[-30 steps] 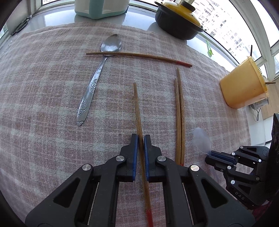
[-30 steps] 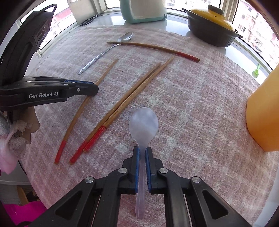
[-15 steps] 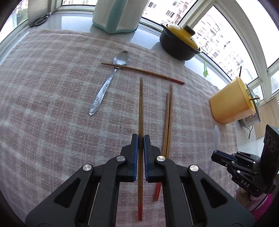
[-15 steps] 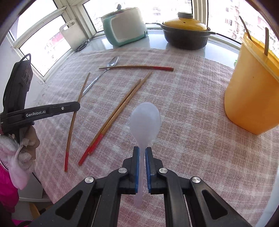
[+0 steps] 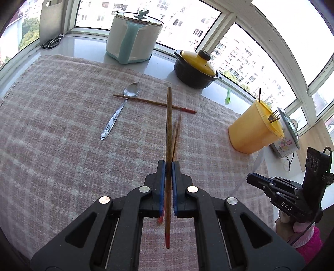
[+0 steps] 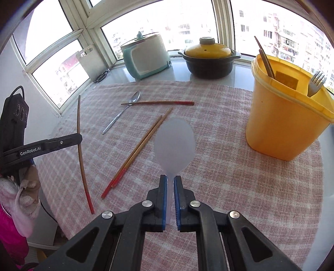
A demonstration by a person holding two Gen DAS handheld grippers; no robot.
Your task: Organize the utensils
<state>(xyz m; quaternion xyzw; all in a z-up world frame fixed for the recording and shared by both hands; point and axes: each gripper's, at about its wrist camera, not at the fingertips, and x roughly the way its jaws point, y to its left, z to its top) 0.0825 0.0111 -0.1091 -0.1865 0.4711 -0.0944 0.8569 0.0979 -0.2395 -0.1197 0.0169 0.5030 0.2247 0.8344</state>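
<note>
My left gripper (image 5: 168,166) is shut on a red-tipped wooden chopstick (image 5: 169,125), lifted off the checked cloth; the right wrist view shows that gripper (image 6: 79,138) and chopstick (image 6: 80,150) at the left. My right gripper (image 6: 170,181) is shut on the handle of a translucent white plastic spoon (image 6: 175,146), bowl pointing forward, held above the cloth. On the cloth lie a pair of chopsticks (image 6: 139,146), a single chopstick (image 6: 158,102) and a metal spoon (image 6: 123,111) with its bowl under that chopstick. A yellow utensil holder (image 6: 281,123) at the right holds a fork and sticks.
On the window sill behind the cloth stand a white-and-teal cooker (image 6: 146,56) and a black pot with a yellow lid (image 6: 209,59). Scissors (image 5: 52,41) and a cutting board (image 5: 52,16) are at the far left. A person's pink sleeve (image 6: 10,229) is at the left edge.
Both grippers have risen from the cloth, lifting the chopstick and the plastic spoon. Both views now tilt up and take in more of the sill and the yellow holder.
</note>
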